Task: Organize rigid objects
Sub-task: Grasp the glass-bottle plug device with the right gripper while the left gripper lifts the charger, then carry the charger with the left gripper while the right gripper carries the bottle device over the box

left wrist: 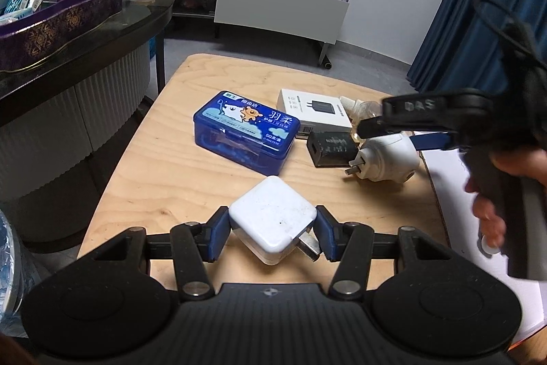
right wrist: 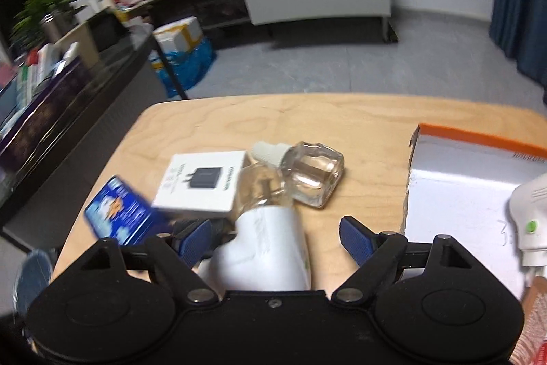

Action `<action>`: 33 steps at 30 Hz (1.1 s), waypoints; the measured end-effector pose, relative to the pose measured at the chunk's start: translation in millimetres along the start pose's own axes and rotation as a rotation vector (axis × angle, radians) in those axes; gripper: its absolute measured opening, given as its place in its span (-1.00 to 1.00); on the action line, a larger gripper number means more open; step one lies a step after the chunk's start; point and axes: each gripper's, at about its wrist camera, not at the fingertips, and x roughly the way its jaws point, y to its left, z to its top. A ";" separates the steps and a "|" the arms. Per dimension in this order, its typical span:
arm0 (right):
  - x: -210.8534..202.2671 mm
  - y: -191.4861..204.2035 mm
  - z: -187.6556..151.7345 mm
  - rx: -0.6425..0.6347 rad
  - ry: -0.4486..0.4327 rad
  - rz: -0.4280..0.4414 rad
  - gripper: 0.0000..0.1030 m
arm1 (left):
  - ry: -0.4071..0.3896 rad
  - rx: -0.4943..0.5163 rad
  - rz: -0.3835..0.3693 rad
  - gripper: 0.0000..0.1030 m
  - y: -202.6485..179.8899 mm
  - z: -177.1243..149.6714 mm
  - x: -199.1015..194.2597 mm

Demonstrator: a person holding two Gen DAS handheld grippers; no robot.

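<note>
My left gripper [left wrist: 271,233] is shut on a white square charger [left wrist: 271,218] with its metal prongs toward the right finger, just above the wooden table [left wrist: 171,139]. My right gripper [right wrist: 275,236] is open over a white plug-in device with a clear bottle [right wrist: 265,242], which lies between its fingers; the device also shows in the left wrist view [left wrist: 388,158]. A blue tin [left wrist: 246,130], a white charger box [left wrist: 316,112] and a black charger [left wrist: 330,147] lie on the table. A loose clear bottle [right wrist: 312,173] lies beyond the device.
A white box lid with an orange rim [right wrist: 458,180] lies at the table's right and holds another white plug-in device [right wrist: 528,214]. A dark counter with a purple tray of boxes [left wrist: 58,19] stands to the left. A TV stand [left wrist: 280,9] is across the floor.
</note>
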 end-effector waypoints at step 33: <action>-182.9 -34.6 -66.0 -0.033 -0.333 -0.132 -0.07 | -0.093 0.151 -0.132 0.03 -89.6 7.0 -38.0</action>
